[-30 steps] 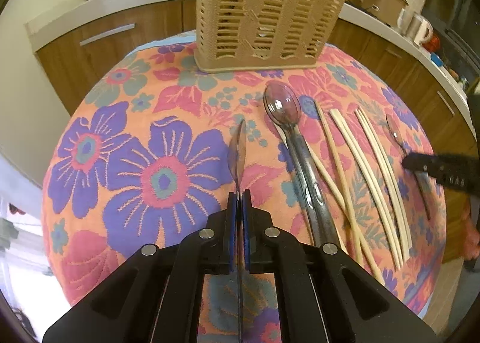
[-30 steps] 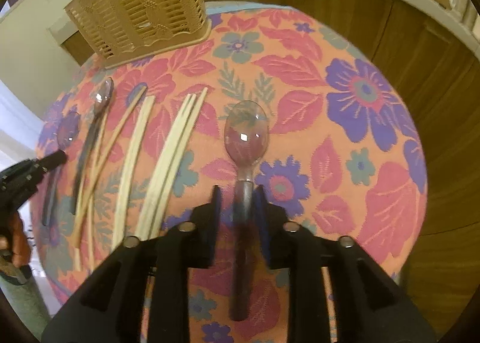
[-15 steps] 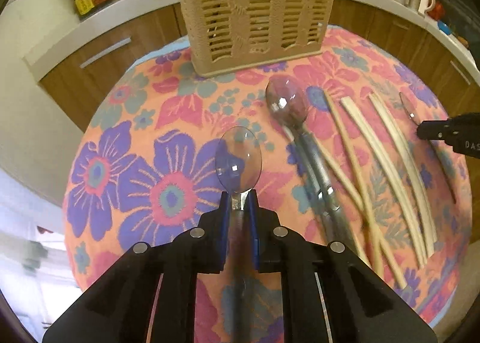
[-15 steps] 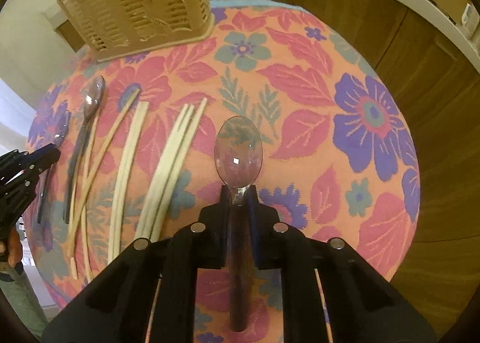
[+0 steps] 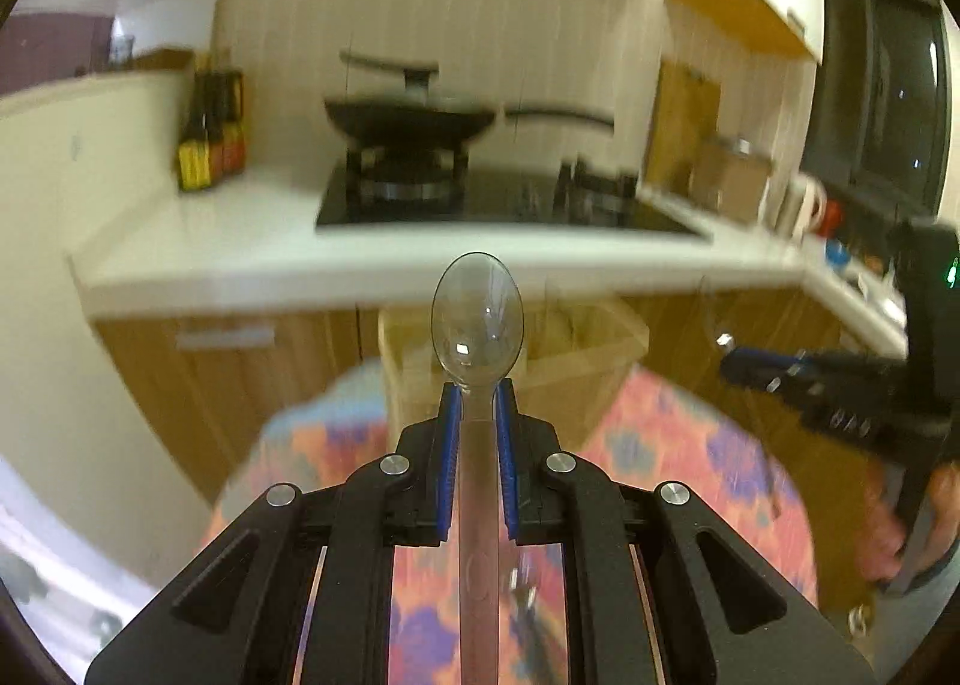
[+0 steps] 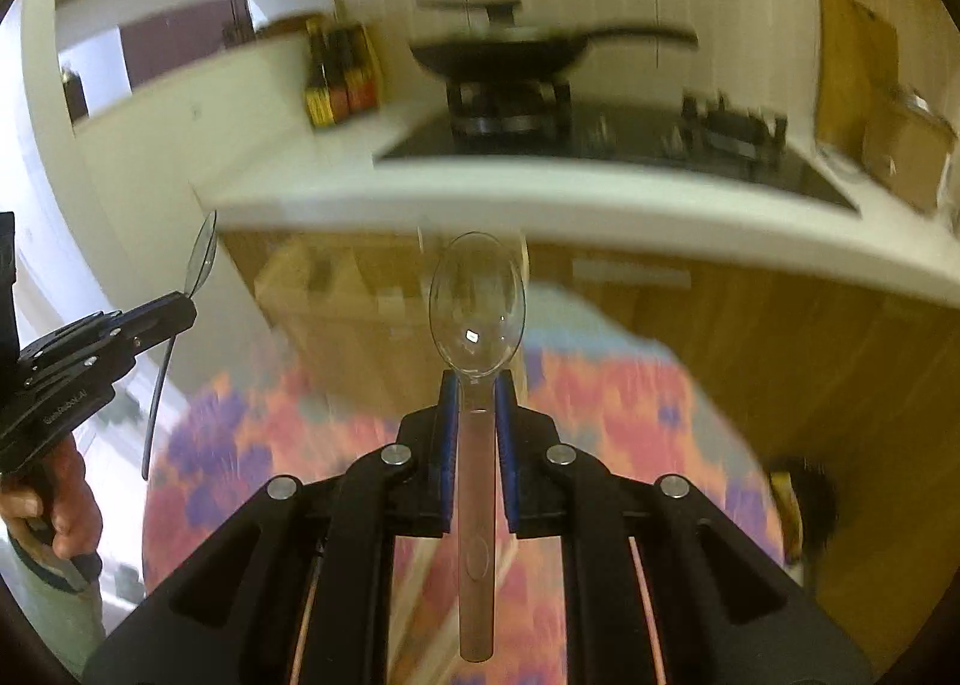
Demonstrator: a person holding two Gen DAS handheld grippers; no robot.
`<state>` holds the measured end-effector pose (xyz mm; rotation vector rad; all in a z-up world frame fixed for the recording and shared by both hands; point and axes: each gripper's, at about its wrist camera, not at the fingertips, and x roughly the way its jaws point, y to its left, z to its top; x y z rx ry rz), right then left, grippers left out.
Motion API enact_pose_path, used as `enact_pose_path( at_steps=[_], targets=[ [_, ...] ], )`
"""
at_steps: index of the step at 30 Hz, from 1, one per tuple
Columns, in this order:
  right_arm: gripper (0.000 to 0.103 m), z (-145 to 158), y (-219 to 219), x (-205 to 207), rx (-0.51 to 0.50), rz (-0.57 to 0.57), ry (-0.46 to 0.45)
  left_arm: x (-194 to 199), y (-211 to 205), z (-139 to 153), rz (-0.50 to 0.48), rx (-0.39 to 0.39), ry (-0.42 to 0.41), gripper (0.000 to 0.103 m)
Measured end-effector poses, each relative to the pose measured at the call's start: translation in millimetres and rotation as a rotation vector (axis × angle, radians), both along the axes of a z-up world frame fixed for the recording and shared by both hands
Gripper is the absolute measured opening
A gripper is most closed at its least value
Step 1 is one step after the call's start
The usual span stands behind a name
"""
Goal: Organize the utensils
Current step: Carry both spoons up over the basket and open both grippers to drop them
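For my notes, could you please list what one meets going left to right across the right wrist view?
Left gripper holding its spoon → sauce bottles → right gripper's spoon → frying pan → second burner.

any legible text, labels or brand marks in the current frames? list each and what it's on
None can be read with confidence.
Left gripper body, seen in the right wrist view: a small white print along its side, too small and blurred to read.
Sauce bottles on the counter: yellow and red labels, blurred.
Spoon in the right gripper: an oval embossed mark on the handle, not legible.
Spoon in the left gripper: the same, not legible.
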<state>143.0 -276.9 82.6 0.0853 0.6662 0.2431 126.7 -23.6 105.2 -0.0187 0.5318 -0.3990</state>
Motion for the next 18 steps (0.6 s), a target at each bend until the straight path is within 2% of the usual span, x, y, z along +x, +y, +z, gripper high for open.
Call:
enact_pose_path(
  at_steps=[3,7,13,18],
  targets=[
    [0.010,21,4,21,0.038,0.005,-0.071,20,-7,22,0.010,-0.030,-0.069,0.010],
    [0.010,38,9,52,0.059,-0.013,-0.139,50,-13,34,0.021,-0.094,-0.113,0.010],
    [0.010,40,19,93,0.037,-0.052,-0.256,90,-15,26,0.020,-0.191,-0.148,0.010],
    [0.010,20,20,110,0.053,-0.082,-0.319,108,-13,8,0.050,-0.231,-0.176,0.010]
  ],
)
